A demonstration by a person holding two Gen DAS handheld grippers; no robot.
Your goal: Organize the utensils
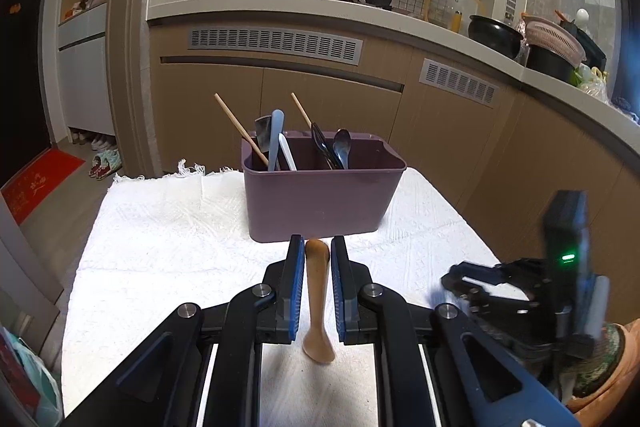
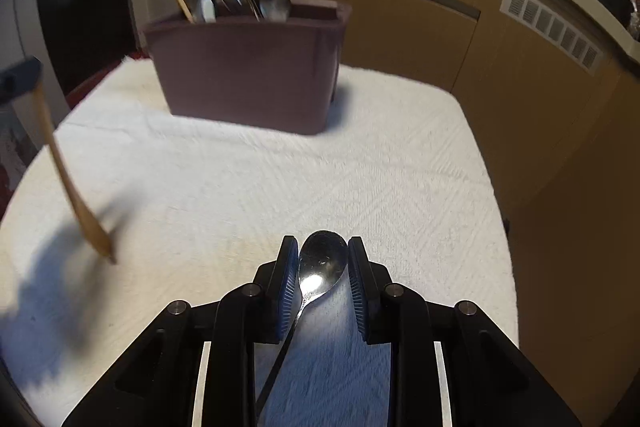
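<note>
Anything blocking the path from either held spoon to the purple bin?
Nothing visible. Bare white towel lies between the purple plastic bin and both the wooden spoon in the left tongs and the metal spoon in the right tongs.

The utensil holder stands on the cloth-covered tabletop near its far edge, utensils upright inside (chopsticks leaning left). My left gripper, nearer the front edge, has a wooden spoon between its fingers; my right gripper, further right, a metal spoon.
</note>
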